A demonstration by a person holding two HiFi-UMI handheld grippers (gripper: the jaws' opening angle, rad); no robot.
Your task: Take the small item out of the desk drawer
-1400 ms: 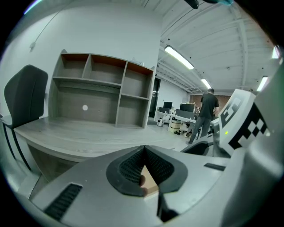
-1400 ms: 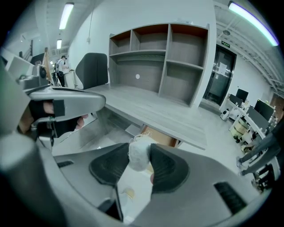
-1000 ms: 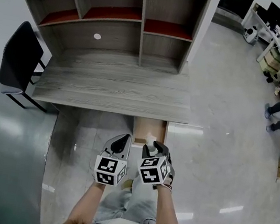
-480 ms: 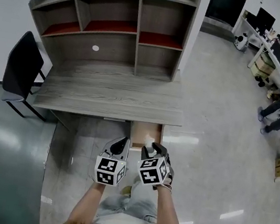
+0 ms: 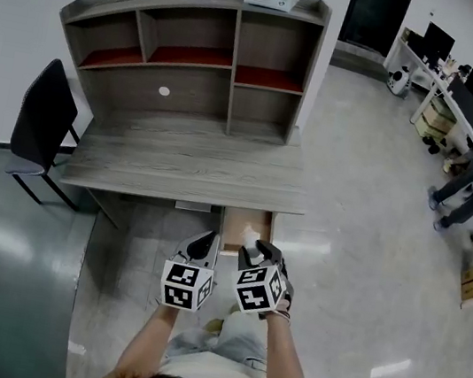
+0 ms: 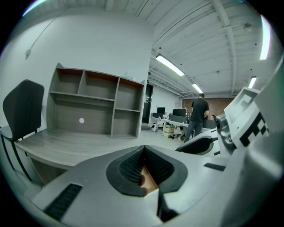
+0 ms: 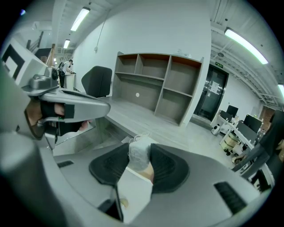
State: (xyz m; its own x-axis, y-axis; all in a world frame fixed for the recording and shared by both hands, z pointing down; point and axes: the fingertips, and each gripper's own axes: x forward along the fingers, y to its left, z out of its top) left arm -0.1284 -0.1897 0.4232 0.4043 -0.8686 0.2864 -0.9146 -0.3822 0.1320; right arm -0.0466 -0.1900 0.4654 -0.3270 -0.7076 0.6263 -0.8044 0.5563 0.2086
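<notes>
Presently the item point(image 7: 139, 153) is pinched in the right gripper's point(image 5: 258, 250) jaws, over the open drawer point(image 5: 234, 226) at the desk's point(image 5: 186, 166) 5 o'clock edge. The left gripper point(image 5: 203, 243), at its 9 o'clock, has jaws pressed together, empty.

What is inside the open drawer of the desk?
The drawer shows only a bare brown bottom. The right gripper, shut on the small white item, and the left gripper cover its near end, so that part cannot be seen.

One desk point(image 5: 186, 166), one chair point(image 5: 41, 120), one drawer point(image 5: 234, 233)
</notes>
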